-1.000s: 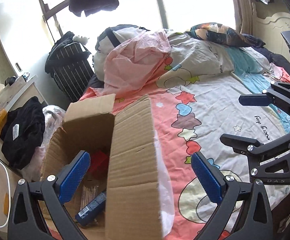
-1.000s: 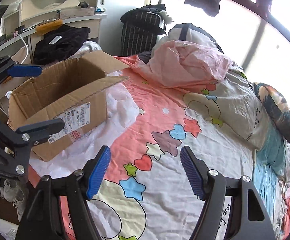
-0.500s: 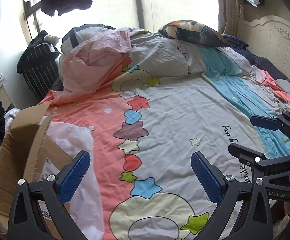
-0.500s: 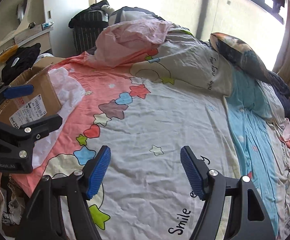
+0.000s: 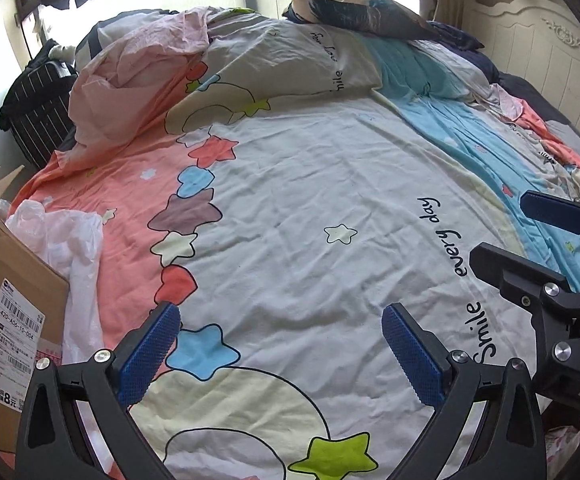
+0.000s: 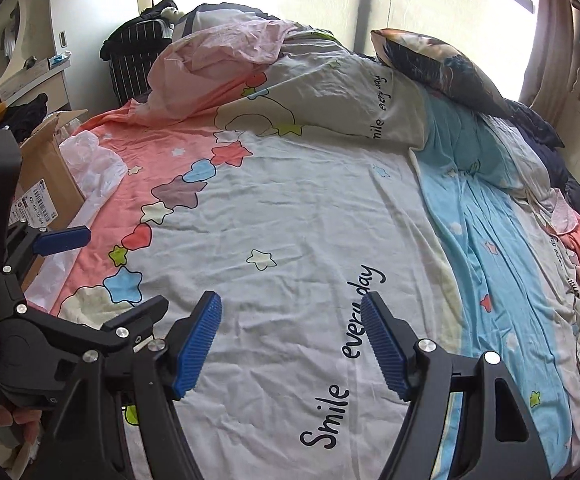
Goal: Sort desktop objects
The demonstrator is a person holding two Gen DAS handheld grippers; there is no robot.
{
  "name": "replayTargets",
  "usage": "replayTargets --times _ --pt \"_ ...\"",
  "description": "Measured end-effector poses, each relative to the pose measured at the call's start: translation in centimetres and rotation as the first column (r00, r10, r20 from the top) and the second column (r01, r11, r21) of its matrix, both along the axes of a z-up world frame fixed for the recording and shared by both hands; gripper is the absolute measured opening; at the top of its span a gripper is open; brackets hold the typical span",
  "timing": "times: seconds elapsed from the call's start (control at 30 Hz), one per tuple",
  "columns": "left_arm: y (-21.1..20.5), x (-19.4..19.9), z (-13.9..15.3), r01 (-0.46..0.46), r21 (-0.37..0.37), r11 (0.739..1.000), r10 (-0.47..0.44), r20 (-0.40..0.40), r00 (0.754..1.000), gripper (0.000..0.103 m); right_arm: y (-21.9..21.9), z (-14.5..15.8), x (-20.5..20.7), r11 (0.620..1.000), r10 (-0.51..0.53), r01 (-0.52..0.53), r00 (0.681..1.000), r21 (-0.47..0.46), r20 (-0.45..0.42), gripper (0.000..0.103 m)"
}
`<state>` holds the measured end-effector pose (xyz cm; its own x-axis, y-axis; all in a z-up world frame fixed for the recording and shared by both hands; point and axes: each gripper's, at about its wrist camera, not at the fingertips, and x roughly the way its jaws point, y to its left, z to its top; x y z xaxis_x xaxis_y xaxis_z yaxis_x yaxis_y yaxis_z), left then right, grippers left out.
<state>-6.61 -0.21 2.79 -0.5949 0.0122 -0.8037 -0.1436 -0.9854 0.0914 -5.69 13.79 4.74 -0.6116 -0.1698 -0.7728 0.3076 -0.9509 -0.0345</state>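
Fingers (image 5: 158,344) of the left gripper (image 5: 286,354) spread wide and empty above the bed (image 5: 310,208). Right gripper (image 6: 292,346) hovers likewise, wide apart, holding nothing. At the left edge of the frame sits the cardboard box (image 5: 6,304).

One bed sheet (image 5: 310,208); one cardboard box (image 5: 6,280); one patterned pillow (image 5: 362,10); one pink crumpled cloth (image 5: 130,80); one striped suitcase (image 5: 38,100); one white plastic bag (image 5: 70,240); two grippers: left gripper (image 5: 280,344), right gripper (image 6: 292,340).
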Motion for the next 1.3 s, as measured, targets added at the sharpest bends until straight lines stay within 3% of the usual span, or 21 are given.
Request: replayTargets --times 0.23,0.63,0.87,1.3 --pt "0.3 -0.2 -1.9 -0.050 0.035 0.998 0.050 0.012 0.999 0.103 1.9 -2.4 0.0 0.999 -0.040 0.041 0.999 -0.029 0.031 0.069" --pt "1.1 0.1 -2.5 -0.072 0.012 0.997 0.072 -0.021 0.997 0.103 2.4 -5.7 -0.4 0.998 -0.058 0.060 0.995 -0.017 0.077 0.069" --pt "0.7 -0.3 -3.3 -0.089 0.030 0.996 0.089 0.002 0.996 0.103 2.5 -6.7 -0.4 0.998 -0.061 0.063 0.994 -0.024 0.086 0.069" --pt "0.4 -0.5 -4.3 -0.098 -0.005 0.995 0.098 0.008 0.995 0.103 1.5 -7.6 -0.4 0.998 -0.056 0.057 0.995 -0.010 0.088 0.069"
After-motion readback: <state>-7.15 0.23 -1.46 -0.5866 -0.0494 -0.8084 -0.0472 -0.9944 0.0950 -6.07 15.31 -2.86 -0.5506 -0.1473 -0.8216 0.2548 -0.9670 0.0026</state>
